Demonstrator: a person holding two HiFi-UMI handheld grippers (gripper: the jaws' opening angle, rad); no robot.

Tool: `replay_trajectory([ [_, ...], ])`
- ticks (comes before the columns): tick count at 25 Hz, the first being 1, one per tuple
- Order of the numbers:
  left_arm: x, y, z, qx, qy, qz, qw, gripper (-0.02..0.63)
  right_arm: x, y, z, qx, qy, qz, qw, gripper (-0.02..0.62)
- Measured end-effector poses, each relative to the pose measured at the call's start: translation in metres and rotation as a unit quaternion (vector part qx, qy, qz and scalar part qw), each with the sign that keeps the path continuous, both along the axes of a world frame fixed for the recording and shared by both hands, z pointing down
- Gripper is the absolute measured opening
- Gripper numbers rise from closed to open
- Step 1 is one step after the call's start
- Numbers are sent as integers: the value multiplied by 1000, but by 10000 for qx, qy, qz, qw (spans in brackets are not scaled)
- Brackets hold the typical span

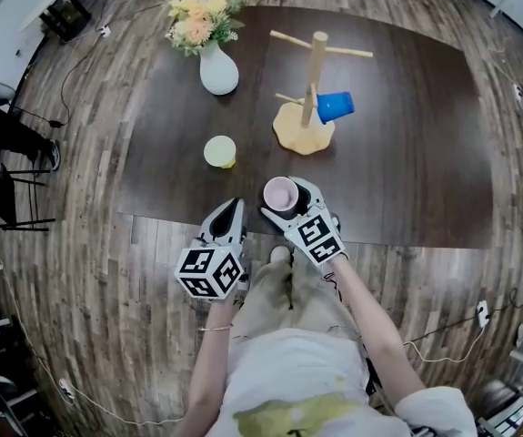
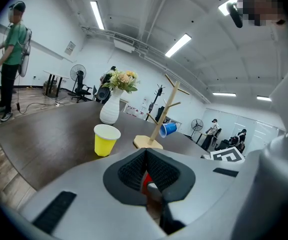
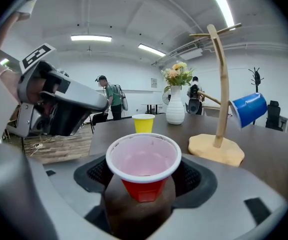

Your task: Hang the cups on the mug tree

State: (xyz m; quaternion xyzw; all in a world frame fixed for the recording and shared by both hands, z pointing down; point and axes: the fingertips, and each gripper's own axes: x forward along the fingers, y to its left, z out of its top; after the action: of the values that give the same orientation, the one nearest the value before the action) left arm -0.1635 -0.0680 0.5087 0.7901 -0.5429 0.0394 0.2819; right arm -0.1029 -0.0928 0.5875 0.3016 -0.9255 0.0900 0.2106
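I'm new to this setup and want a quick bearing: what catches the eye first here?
A red cup stands between the open jaws of the right claw at the near edge of the dark table. Beyond it, a blue cup hangs on the wooden mug tree, with a yellow cup and a vase of flowers to its left.

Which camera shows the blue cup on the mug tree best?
The right gripper view: the blue cup is large and side-on, mouth toward the mug tree. The head view shows it from above; the left gripper view shows it small and distant.
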Motion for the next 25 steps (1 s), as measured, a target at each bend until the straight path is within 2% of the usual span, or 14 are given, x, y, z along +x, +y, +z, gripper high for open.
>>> replay_trajectory([
  [5, 0, -3, -1, 31, -1, 85, 10000, 23, -2, 0, 0, -26, -5, 25, 10000, 331],
  [11, 2, -6, -6, 113, 25, 196, 9997, 23, 7, -4, -12, 40, -162, 373, 9992, 318],
  [25, 29, -25, -33, 505, 37, 660, 9965, 23, 69, -30, -56, 424, -217, 1397, 9891, 313],
])
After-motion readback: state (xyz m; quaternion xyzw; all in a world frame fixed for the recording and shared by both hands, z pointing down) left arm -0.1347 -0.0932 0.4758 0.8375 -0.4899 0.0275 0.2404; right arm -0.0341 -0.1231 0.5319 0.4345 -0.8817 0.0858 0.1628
